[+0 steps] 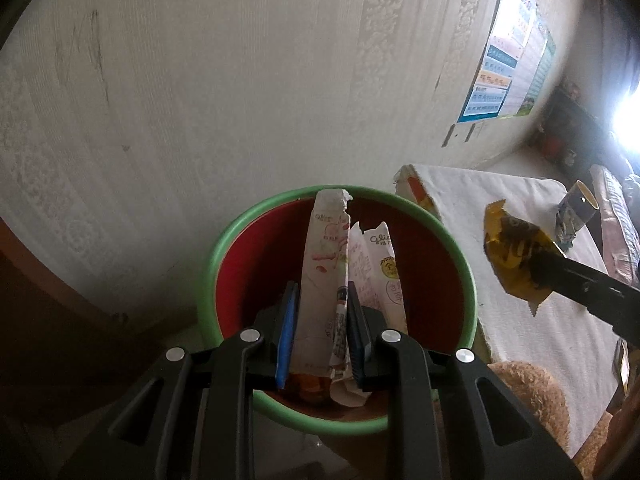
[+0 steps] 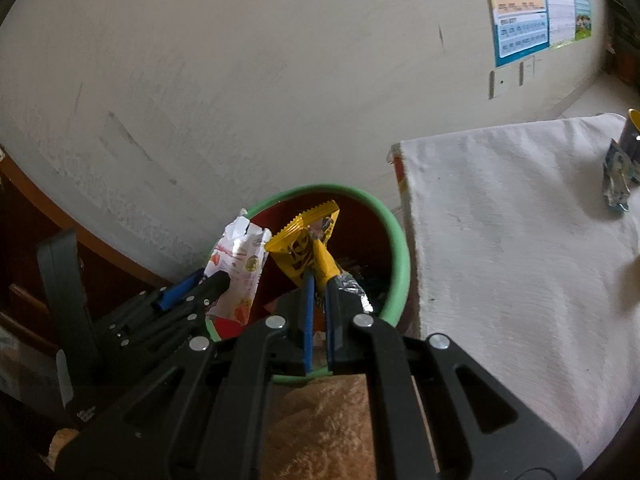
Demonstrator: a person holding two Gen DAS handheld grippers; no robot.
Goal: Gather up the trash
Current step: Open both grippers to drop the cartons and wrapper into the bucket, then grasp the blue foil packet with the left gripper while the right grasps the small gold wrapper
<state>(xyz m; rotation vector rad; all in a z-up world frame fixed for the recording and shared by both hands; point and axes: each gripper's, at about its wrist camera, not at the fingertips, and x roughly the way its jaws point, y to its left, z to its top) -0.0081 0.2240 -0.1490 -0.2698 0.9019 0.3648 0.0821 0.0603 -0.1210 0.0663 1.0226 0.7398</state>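
1. White snack wrappers [image 1: 340, 264], printed in pink and red: clamped upright between the blue pads of the left gripper [image 1: 320, 300], jaws drawn in to a narrow gap on the crumpled paper; the bundle hangs directly over the bin's mouth.
2. Yellow wrapper [image 2: 308, 246] with black print: pinched at its lower end by the right gripper [image 2: 318, 284], jaws almost fully together; it stands over the bin's opening, just beside the white wrappers.
3. Bin [image 1: 224, 236], red inside with a green rim: on the floor against the pale wall [image 1: 200, 100], dark litter at its bottom.
4. Table under a white cloth [image 2: 500, 220]: just right of the bin, carrying a small blue-and-white packet [image 2: 618, 176] near its far edge.
5. Poster [image 1: 508, 60]: on the wall above the table.
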